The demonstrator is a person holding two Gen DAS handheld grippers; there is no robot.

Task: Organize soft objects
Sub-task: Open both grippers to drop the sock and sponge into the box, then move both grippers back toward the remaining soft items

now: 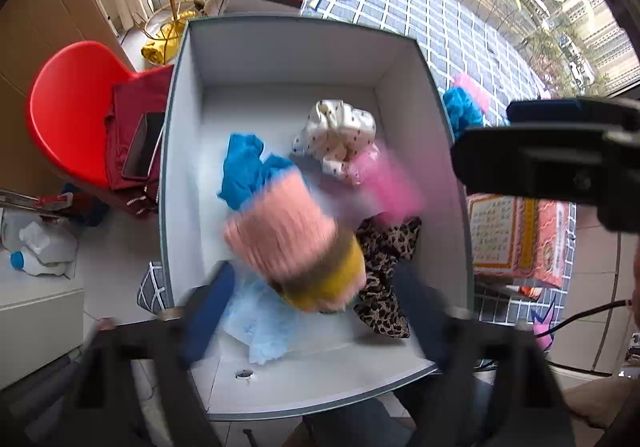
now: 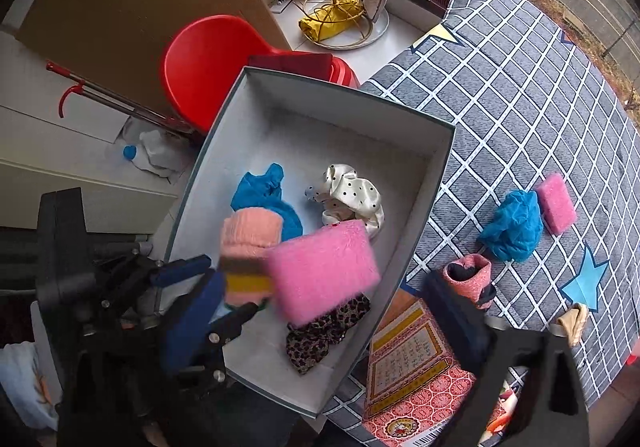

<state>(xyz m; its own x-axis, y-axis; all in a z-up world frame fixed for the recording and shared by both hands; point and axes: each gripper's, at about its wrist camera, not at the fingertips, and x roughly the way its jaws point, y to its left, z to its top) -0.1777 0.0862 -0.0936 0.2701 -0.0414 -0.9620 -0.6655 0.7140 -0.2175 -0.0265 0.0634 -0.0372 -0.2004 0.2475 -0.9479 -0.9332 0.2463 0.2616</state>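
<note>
Pink fuzzy sponge (image 2: 322,271) and peach sock (image 1: 280,235) drop blurred into the box (image 1: 288,47), since both claws, left (image 1: 316,311) and right (image 2: 324,311), stand apart.

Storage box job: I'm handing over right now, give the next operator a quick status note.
Left gripper: open, striped peach sock dropping free below it.
Right gripper: open, pink fluffy sponge falling into the white box.
In the box: blue cloth, polka-dot scrunchie, leopard scrunchie.
Left on the checked bedspread: blue cloth, pink sponge, pink sock, beige item.
</note>
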